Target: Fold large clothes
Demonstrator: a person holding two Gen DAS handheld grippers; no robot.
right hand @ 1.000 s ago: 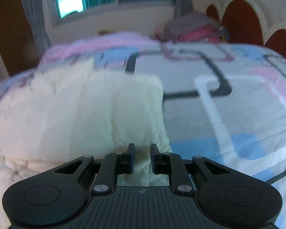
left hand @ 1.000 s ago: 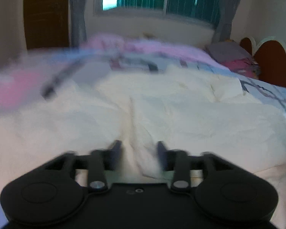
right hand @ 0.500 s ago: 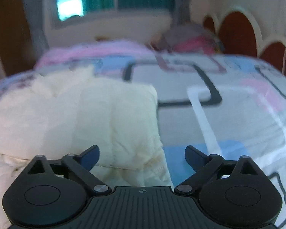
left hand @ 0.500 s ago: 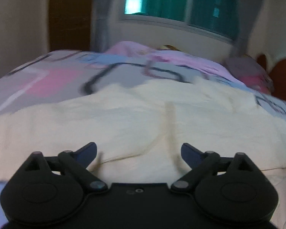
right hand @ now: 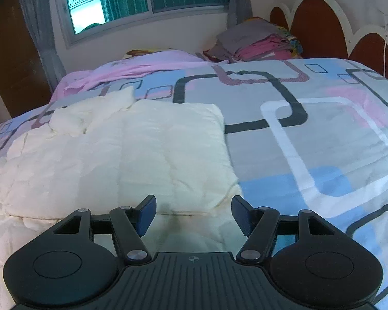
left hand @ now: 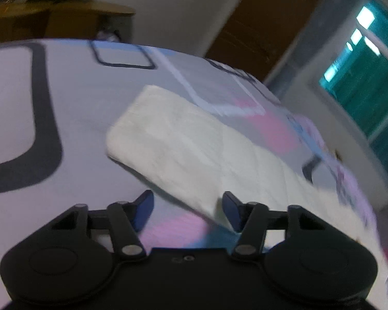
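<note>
While both my grippers are closing in with nothing between the jaws, left gripper (left hand: pixel 187 208) and right gripper (right hand: pixel 193 214) are standing half-wide. I'm seeing the cream garment (right hand: pixel 132 155) lying part-folded on the bedspread (right hand: pixel 310 139), its corner at 12 o'clock of my left gripper. I'm judging each jaw should be taking the full stacked edge before lifting.

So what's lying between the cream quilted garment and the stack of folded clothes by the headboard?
In the right wrist view, only patterned bedsheet lies between the cream garment and the folded stack.

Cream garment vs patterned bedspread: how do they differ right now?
The cream garment is plain, puffy and wrinkled, folded over on itself. The patterned bedspread beneath it lies flat and smooth, grey with pink, blue and black rounded rectangles, and covers far more area. Both are fabric on the bed.
</note>
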